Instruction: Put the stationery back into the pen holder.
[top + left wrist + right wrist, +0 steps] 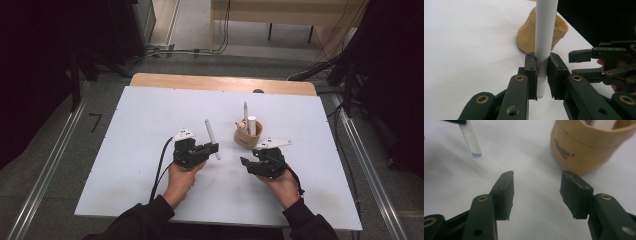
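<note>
One pen (545, 37) clamped — right jaws empty, clear.

A white board (150, 150) covers the wooden table (220, 81) — grey floor (50, 165) around it.

Two black two-jaw grippers, left gripper (212, 148) and right gripper (248, 162), each topped with a pale three-cornered plate and built from flat linked bars with brass-coloured rivets at the joints. Ribbed dark pads (505, 192) on the jaw ends. Black cable (160, 167) trailing from the left one; dark long sleeves (145, 220) on both forearms.
</note>
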Available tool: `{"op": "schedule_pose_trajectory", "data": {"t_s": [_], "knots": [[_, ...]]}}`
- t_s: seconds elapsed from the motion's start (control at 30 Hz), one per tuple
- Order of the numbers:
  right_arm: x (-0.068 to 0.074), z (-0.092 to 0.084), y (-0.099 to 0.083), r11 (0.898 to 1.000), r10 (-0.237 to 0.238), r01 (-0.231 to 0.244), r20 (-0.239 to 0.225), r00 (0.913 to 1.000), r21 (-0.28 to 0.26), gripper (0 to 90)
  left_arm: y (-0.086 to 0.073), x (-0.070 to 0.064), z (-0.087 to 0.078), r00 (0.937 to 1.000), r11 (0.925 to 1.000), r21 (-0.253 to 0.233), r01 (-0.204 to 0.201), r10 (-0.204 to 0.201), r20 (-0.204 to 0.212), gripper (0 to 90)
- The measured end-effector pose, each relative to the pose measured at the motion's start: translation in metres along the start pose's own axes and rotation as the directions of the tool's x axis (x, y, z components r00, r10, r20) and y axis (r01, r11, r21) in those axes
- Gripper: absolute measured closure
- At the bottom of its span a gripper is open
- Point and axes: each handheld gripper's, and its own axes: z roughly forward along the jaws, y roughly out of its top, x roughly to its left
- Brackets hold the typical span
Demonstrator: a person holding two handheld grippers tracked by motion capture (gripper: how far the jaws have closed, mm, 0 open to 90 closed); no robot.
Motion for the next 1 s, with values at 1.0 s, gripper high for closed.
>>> {"op": "schedule_pose_trajectory", "data": {"t_s": [1.0], "knots": [[-0.024,-0.004,-0.017,0.998,0.064,-0.065,0.043,0.9970,0.013,34.1,0.026,-0.028,0.042,0.9977,0.9980,-0.019,-0.060,0.060,0.032,78.8]]}}
